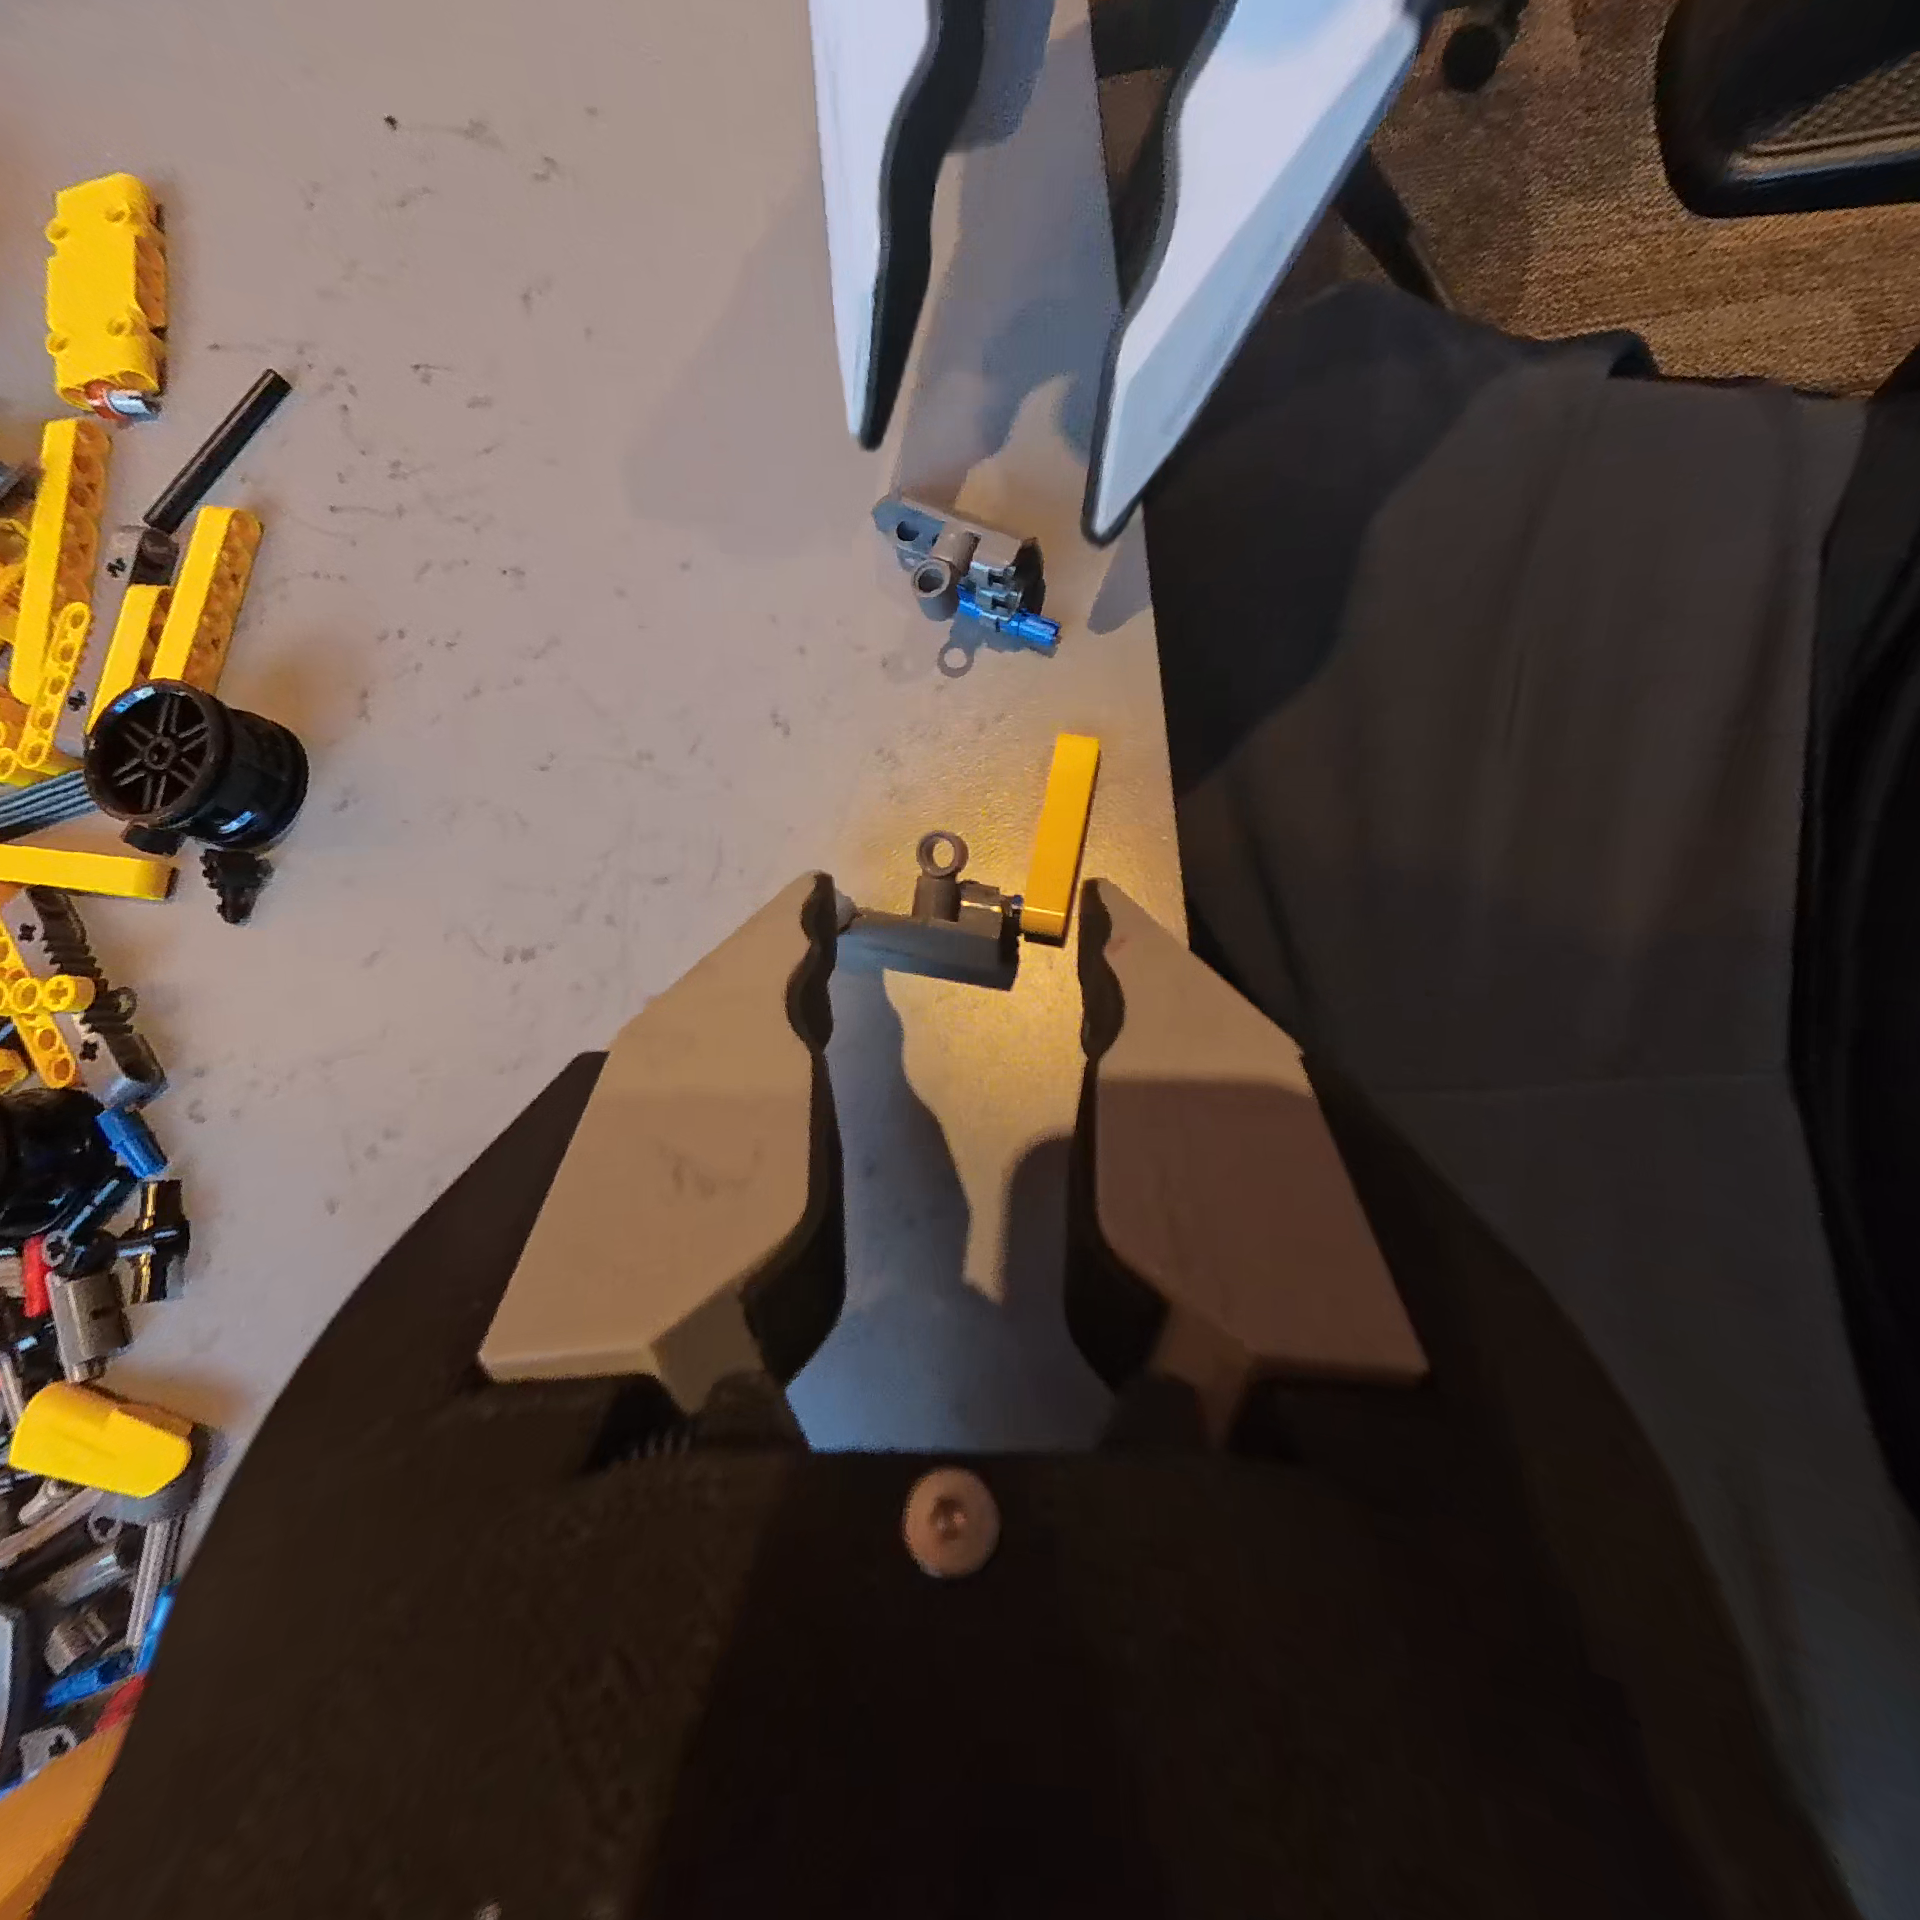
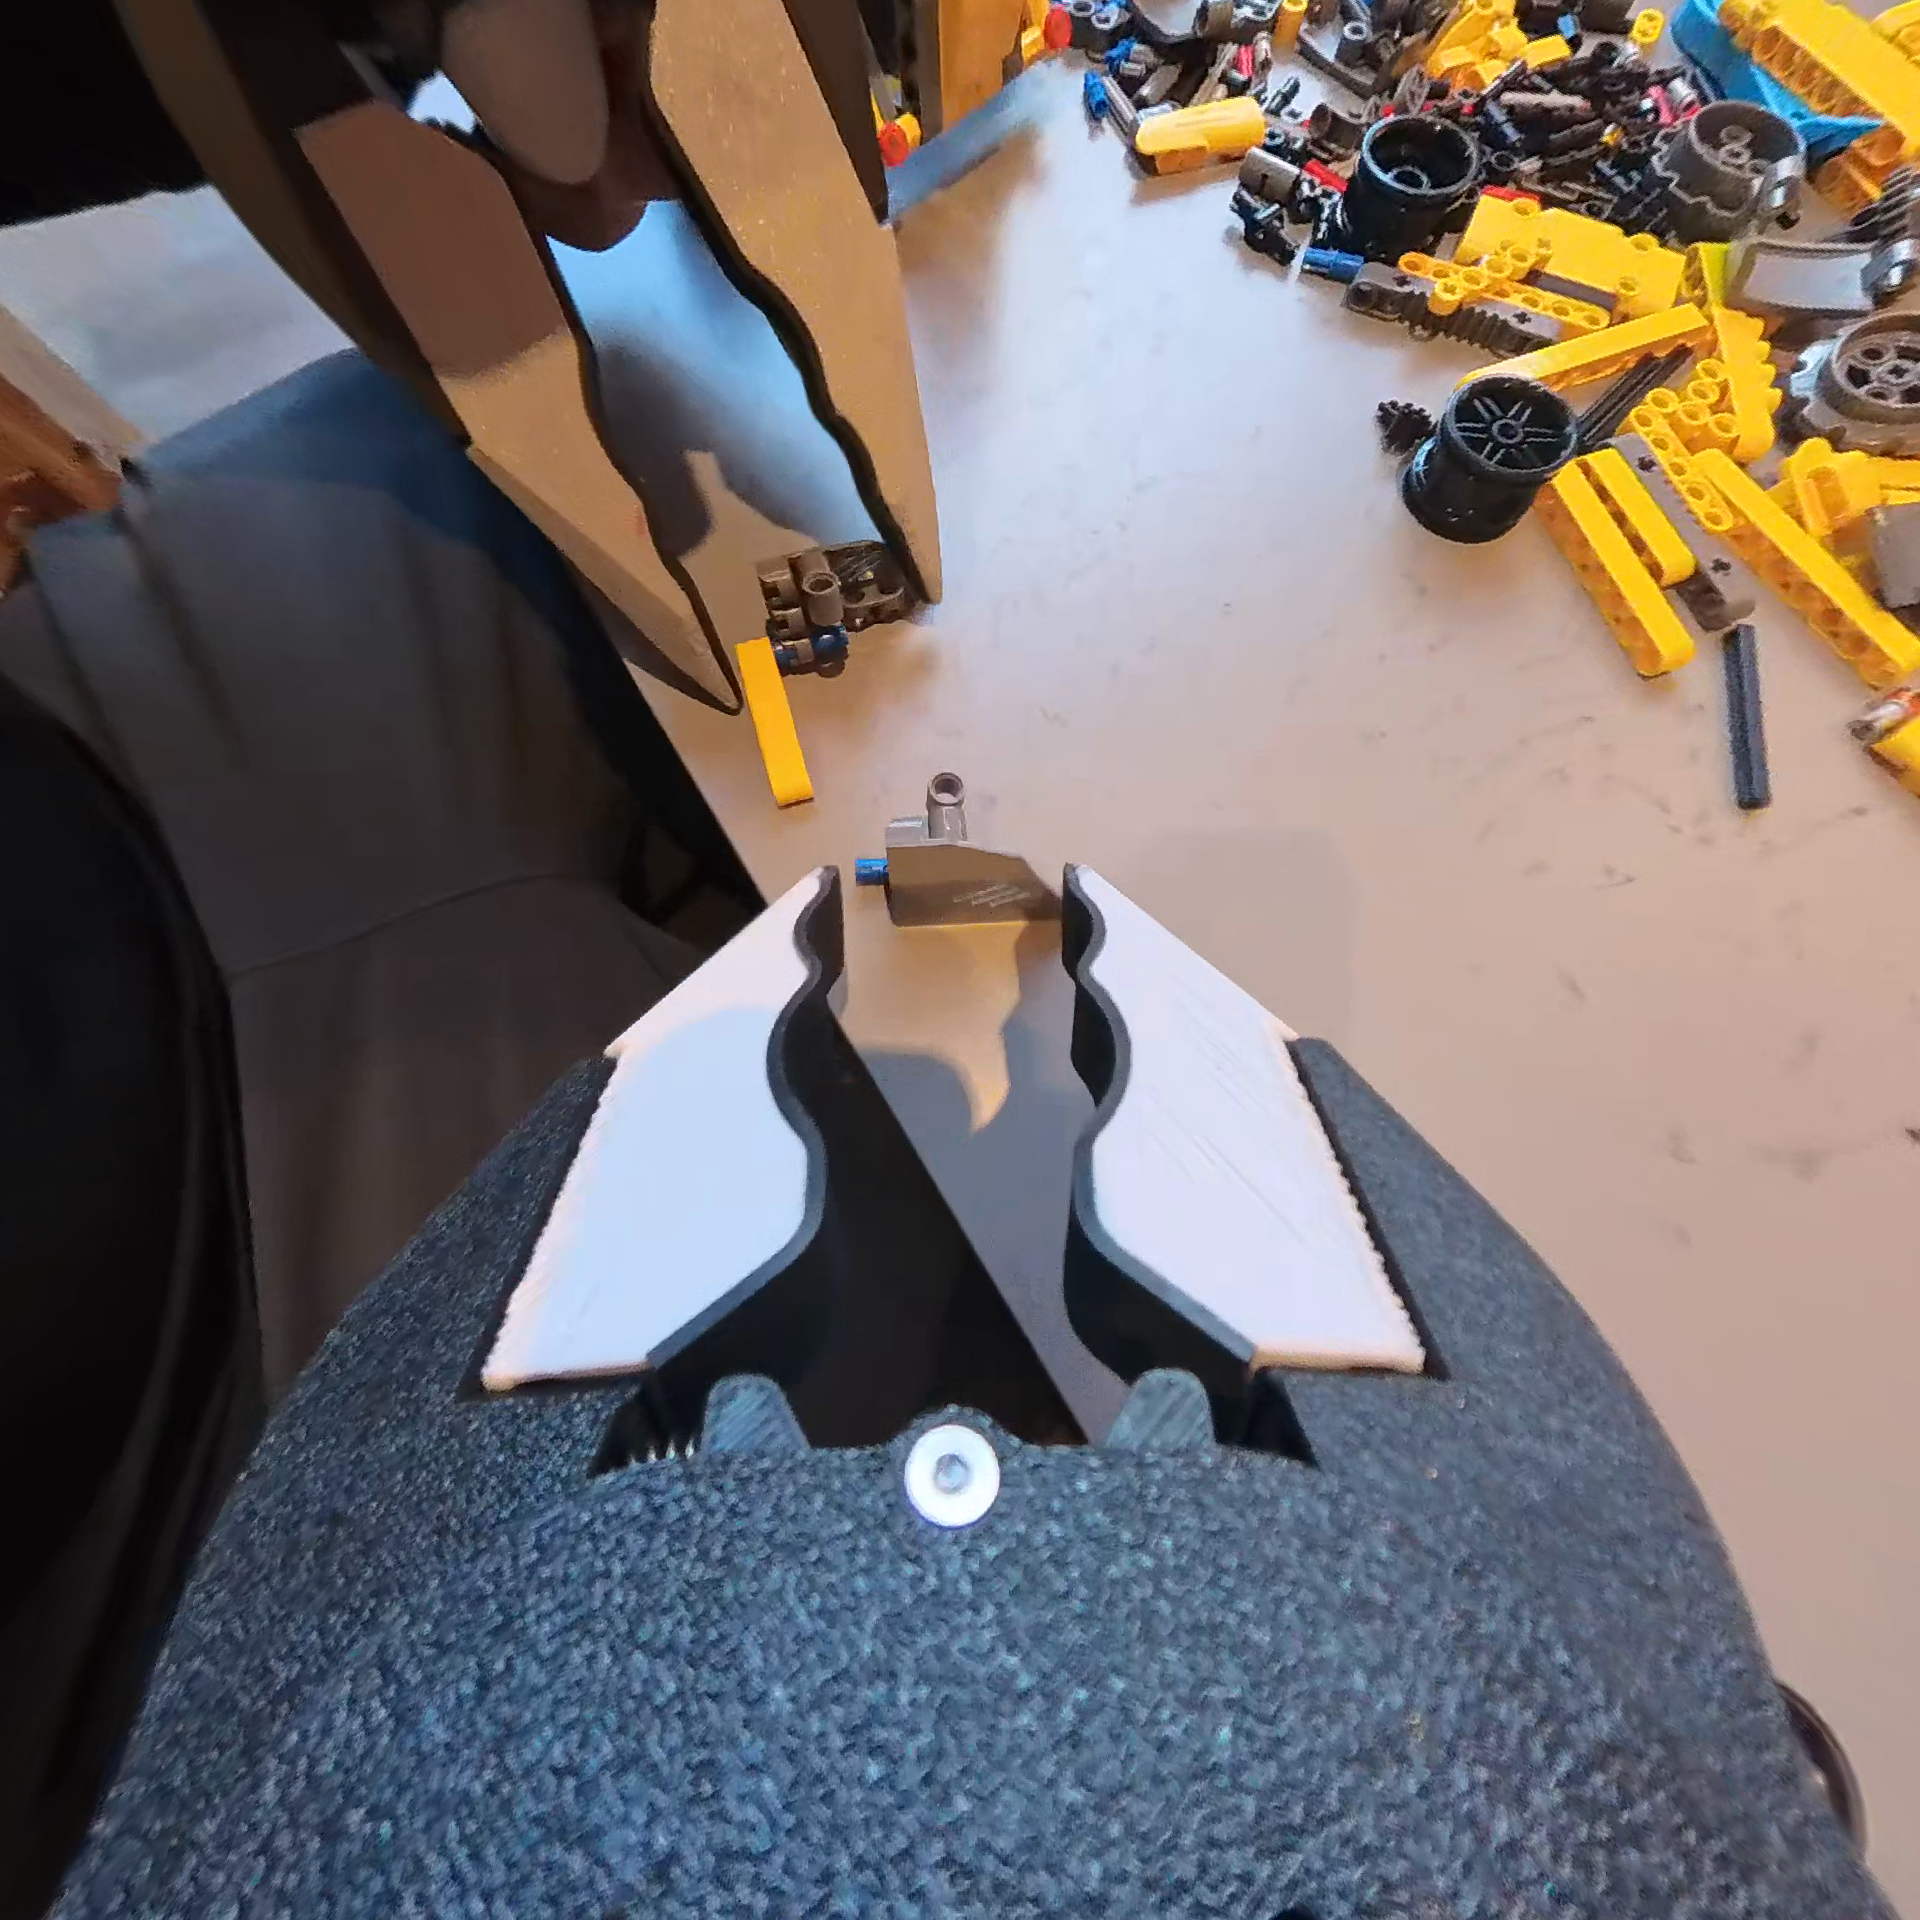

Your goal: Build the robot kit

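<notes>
My left gripper (image 1: 961,912) has tan fingers and is open. Its tips straddle a small grey brick assembly (image 1: 935,935) with a yellow beam (image 1: 1065,831), which lies on the table by the edge; one end touches the left fingertip. The right wrist view shows this gripper (image 2: 826,644) and its assembly (image 2: 826,597) at the upper left. My right gripper (image 2: 951,883) has white fingers and is open. Its tips hover just short of a second grey assembly (image 2: 961,883) with a blue pin. That assembly (image 1: 966,571) lies just past the white fingers (image 1: 873,260) in the left wrist view.
The pale table (image 1: 571,520) ends close by, with a person's grey-clad lap (image 1: 1507,831) beyond its edge. A heap of yellow, black and grey building parts (image 2: 1610,312) covers the far side, with a black wheel (image 2: 1486,457) and a loose black axle (image 2: 1745,717). The grippers' ends are close to 7 cm from one another. The black wheel (image 2: 1486,457) sits 12 cm or so from the ends of my left fingers. It is also in sight in the left wrist view (image 1: 203,739).
</notes>
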### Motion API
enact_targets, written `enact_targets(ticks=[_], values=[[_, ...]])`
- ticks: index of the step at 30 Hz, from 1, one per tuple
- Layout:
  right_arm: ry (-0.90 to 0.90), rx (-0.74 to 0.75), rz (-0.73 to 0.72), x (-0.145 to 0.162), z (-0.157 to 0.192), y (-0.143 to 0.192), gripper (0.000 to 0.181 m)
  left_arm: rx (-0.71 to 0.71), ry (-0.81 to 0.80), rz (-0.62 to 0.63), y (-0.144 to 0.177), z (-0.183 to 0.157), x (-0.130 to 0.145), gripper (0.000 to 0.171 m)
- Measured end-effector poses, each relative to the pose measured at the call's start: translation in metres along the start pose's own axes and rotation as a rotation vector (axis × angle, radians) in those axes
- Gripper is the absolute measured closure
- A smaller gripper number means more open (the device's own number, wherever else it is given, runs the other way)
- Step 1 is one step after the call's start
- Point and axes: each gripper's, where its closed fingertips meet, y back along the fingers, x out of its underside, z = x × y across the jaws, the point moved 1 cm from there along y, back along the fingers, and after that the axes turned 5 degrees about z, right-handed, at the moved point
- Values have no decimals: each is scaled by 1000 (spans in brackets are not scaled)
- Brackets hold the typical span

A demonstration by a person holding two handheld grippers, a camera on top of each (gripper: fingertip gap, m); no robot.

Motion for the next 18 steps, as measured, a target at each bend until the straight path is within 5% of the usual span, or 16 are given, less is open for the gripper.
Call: enact_targets(ticks=[18], values=[[118, -31, 9, -4, 3, -23, 146, 36, -44, -19, -5, -3, -7, 130]])
